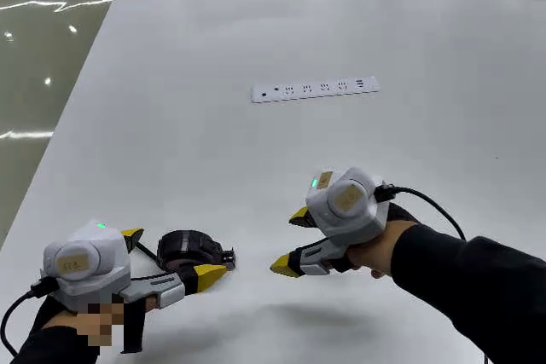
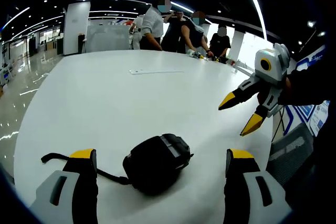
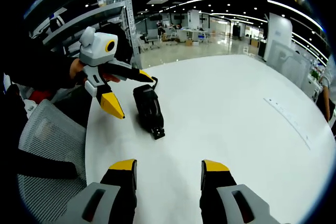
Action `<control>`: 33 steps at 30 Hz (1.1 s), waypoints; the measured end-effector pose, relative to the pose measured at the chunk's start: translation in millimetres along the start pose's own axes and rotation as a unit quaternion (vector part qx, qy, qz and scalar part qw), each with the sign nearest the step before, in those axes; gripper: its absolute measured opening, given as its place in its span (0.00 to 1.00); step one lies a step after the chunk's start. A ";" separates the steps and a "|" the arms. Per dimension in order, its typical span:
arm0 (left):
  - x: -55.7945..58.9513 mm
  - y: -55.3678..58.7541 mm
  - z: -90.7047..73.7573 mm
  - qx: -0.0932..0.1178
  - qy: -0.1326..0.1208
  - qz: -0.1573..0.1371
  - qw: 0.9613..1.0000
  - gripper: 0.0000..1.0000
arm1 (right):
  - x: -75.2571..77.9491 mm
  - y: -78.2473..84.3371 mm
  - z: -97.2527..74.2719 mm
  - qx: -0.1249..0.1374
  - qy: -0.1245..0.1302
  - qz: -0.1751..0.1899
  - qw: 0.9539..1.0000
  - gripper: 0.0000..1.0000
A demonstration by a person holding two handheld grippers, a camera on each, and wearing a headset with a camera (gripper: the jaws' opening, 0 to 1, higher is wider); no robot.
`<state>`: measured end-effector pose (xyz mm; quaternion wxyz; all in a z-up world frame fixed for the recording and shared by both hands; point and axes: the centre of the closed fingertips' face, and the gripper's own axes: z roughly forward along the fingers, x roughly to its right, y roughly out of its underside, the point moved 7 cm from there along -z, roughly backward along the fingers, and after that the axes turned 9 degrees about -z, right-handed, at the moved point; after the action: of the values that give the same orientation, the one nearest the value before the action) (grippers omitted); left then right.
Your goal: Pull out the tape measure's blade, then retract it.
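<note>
A black tape measure (image 1: 189, 251) lies on the white table (image 1: 256, 151) near its front edge, its blade tip pointing right and a black wrist strap (image 2: 79, 164) trailing off it. My left gripper (image 1: 171, 255) stands open around it, one yellow-tipped jaw on each side, not touching; the left gripper view has the tape measure (image 2: 157, 162) between the jaws. My right gripper (image 1: 292, 240) is open a short way to the right, aimed at the tape measure (image 3: 149, 109), with bare table between. The blade is fully inside the case.
A white power strip (image 1: 315, 89) lies flat at the table's middle, well beyond both grippers. Several people (image 2: 178, 27) stand at the far end of the table. A mesh chair (image 3: 42, 145) is close to the table's near edge.
</note>
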<state>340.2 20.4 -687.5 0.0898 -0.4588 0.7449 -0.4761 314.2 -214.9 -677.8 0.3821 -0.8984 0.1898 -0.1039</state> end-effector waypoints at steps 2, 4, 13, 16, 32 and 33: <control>4.4 -1.6 -4.0 0.005 0.022 0.000 1.000 0.99 | 1.0 7.5 -9.5 0.001 0.011 0.006 1.000 0.47; 4.7 -1.6 -6.6 0.003 0.023 0.008 1.000 0.99 | 2.8 16.2 -18.6 0.001 0.022 0.015 1.000 0.49; -1.7 3.3 -15.2 -0.009 0.022 0.016 1.000 0.99 | 10.5 42.5 -52.6 0.005 0.065 0.039 0.997 0.54; -1.6 2.1 -17.5 -0.009 0.023 0.023 0.999 0.99 | 12.9 51.3 -62.9 0.003 0.079 0.049 0.996 0.55; -8.1 6.4 -28.7 -0.014 0.018 0.044 0.999 0.99 | 15.7 98.1 -102.7 -0.002 0.128 0.088 0.988 0.60; -9.0 7.5 -29.9 -0.014 0.019 0.049 0.999 0.99 | 15.2 101.6 -104.0 -0.006 0.131 0.085 0.988 0.61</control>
<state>323.8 46.9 -680.3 0.0926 -0.4143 0.7743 -0.4693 266.9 -353.2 -679.6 0.3563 -0.8598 0.3148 -0.1863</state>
